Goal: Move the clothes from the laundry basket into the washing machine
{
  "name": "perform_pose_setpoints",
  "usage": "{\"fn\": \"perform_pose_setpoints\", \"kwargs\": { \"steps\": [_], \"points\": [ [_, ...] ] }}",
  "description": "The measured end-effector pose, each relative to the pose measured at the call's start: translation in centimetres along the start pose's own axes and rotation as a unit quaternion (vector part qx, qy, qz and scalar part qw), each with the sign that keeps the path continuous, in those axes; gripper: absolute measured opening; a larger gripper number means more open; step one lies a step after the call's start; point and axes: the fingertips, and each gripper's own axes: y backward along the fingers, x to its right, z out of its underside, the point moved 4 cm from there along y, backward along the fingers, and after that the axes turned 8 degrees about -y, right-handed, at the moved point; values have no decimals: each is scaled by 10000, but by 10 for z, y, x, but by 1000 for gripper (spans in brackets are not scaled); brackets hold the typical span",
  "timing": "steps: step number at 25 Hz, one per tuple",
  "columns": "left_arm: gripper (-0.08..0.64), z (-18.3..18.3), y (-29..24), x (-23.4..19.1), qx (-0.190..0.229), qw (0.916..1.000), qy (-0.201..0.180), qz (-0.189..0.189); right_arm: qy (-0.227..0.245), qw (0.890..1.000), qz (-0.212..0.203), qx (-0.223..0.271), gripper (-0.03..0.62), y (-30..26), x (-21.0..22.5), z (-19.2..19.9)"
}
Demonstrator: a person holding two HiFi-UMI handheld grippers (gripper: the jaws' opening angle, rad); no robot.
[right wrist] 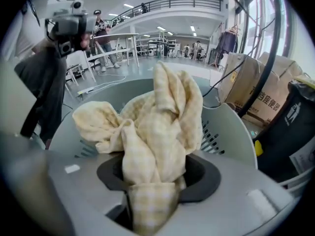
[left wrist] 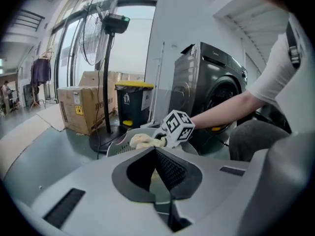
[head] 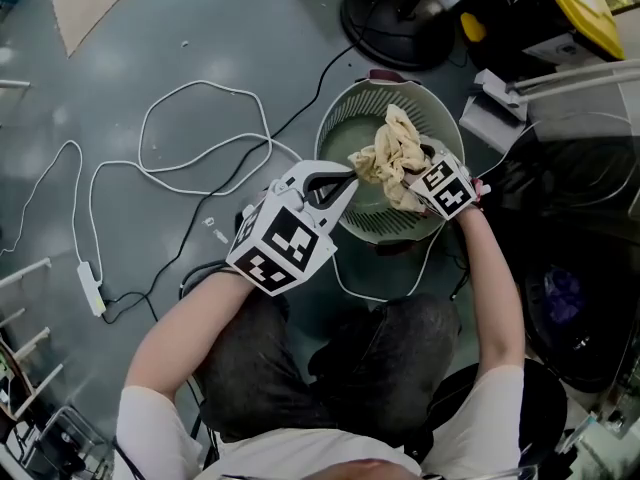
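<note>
A round pale laundry basket [head: 350, 128] stands on the floor in front of me. My right gripper [head: 418, 194] is shut on a crumpled yellow checked cloth [head: 392, 155] and holds it just above the basket; in the right gripper view the cloth [right wrist: 157, 132] bunches up out of the jaws and hides the pads. My left gripper [head: 338, 182] hangs at the basket's near left rim, shut, with nothing in it. The dark washing machine [left wrist: 209, 95] stands behind the basket in the left gripper view.
White cables [head: 200, 138] and a power strip [head: 92, 288] lie on the floor to the left. A fan's round base [head: 395, 18], a yellow-lidded bin [left wrist: 133, 102] and a cardboard box [left wrist: 81, 107] stand beyond the basket. My knees [head: 330, 368] are close below it.
</note>
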Motion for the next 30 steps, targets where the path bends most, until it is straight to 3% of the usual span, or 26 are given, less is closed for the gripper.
{"fn": "perform_pose_setpoints", "kwargs": {
  "steps": [12, 17, 22, 24, 30],
  "points": [
    [5, -31, -25, 1, 56, 9990, -447, 81, -626, 9920, 471, 988, 238, 90, -2, -8],
    [5, -56, -35, 8, 233, 9985, -477, 124, -1405, 9703, 854, 1776, 238, 122, -2, 6],
    [5, -51, -45, 15, 261, 9969, -716, 212, -1408, 9627, 1046, 2061, 239, 148, -12, 10],
    [5, -51, -46, 14, 275, 9971, -643, 290, -1475, 9579, 1134, 2188, 239, 163, -15, 13],
    [6, -56, -57, 18, 373, 9957, -722, 447, -1872, 9275, 1706, 2750, 239, 207, -30, 24]
  ]
}}
